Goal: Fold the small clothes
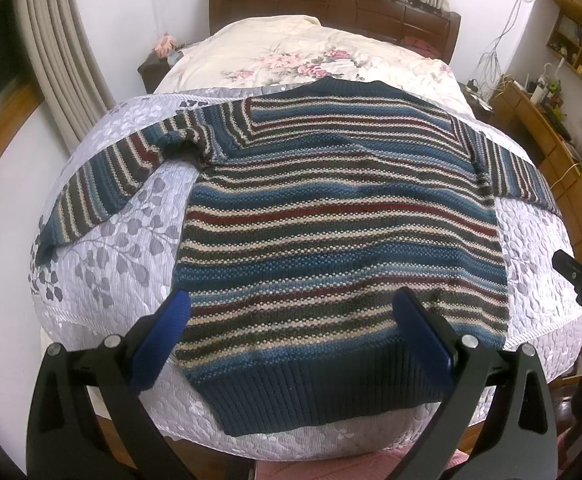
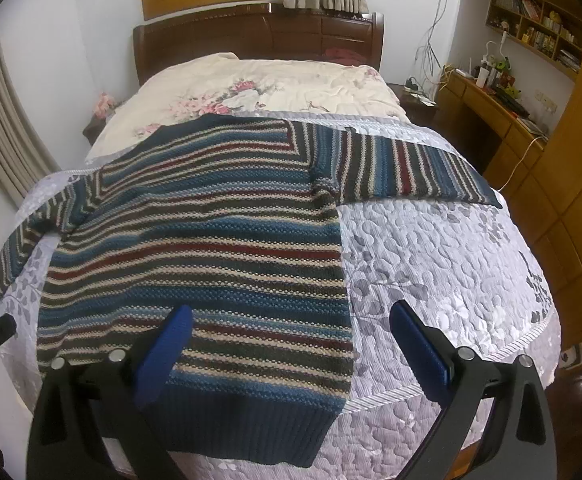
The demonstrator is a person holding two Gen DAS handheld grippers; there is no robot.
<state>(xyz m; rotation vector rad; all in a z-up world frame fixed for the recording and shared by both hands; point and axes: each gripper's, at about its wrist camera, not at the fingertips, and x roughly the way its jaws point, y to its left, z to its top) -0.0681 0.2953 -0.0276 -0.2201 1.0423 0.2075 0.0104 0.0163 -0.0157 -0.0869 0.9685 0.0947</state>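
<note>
A striped sweater (image 1: 331,216) was spread flat on the grey quilt (image 1: 131,240) of a bed (image 2: 259,36). Its dark ribbed hem (image 1: 323,384) lay at the near edge of the bed, and its neck pointed toward the cream flowered blanket (image 1: 291,56). Both sleeves were stretched out to the sides.

The left gripper (image 1: 291,336) was held above the near edge, with its blue fingers (image 1: 163,340) spread wide. Nothing was held between them. In the left wrist view, the bottom part of the sweater was seen between the two fingers, with the hem just below them. The left finger was seen by the sweater's left side edge, and the right finger was seen over the stripes near the right side.

The right gripper (image 2: 291,340) was also spread wide, and nothing was held in it. In the right wrist view, one blue finger (image 2: 167,348) was seen over the sweater's lower stripes. The other finger (image 2: 419,344) was seen over the bare quilt, well apart from the sweater. The sweater's right bottom corner was seen between them.

Whether the cloth was touched by any finger could not be told.
</note>
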